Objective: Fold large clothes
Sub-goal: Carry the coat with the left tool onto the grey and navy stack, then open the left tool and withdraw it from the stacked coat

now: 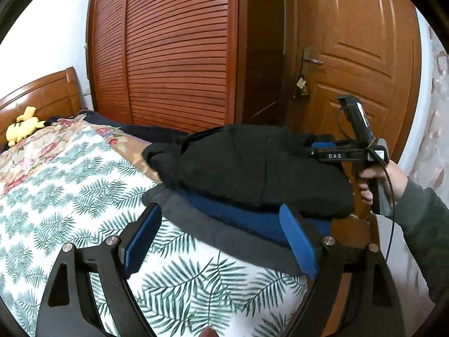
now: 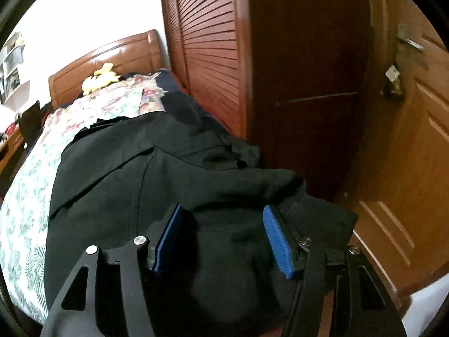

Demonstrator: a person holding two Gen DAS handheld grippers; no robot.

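Observation:
A folded black garment [image 1: 252, 168] lies on top of a blue folded item [image 1: 241, 216] and a grey one [image 1: 224, 236] at the bed's corner. My left gripper [image 1: 221, 236] is open, its blue pads either side of the grey and blue layers. My right gripper [image 1: 314, 148] reaches into the black garment from the right, its tips hidden in the cloth there. In the right wrist view the right gripper [image 2: 224, 219] stands open with the black garment [image 2: 157, 174] bunched between its blue pads [image 2: 277, 238].
The bed has a fern-print cover [image 1: 70, 196] and a wooden headboard [image 1: 42, 92] with a yellow plush toy [image 1: 25, 126]. A louvred wardrobe [image 1: 174, 50] and a wooden door [image 1: 359, 56] stand close behind the pile. The person's hand [image 1: 378, 179] holds the right gripper.

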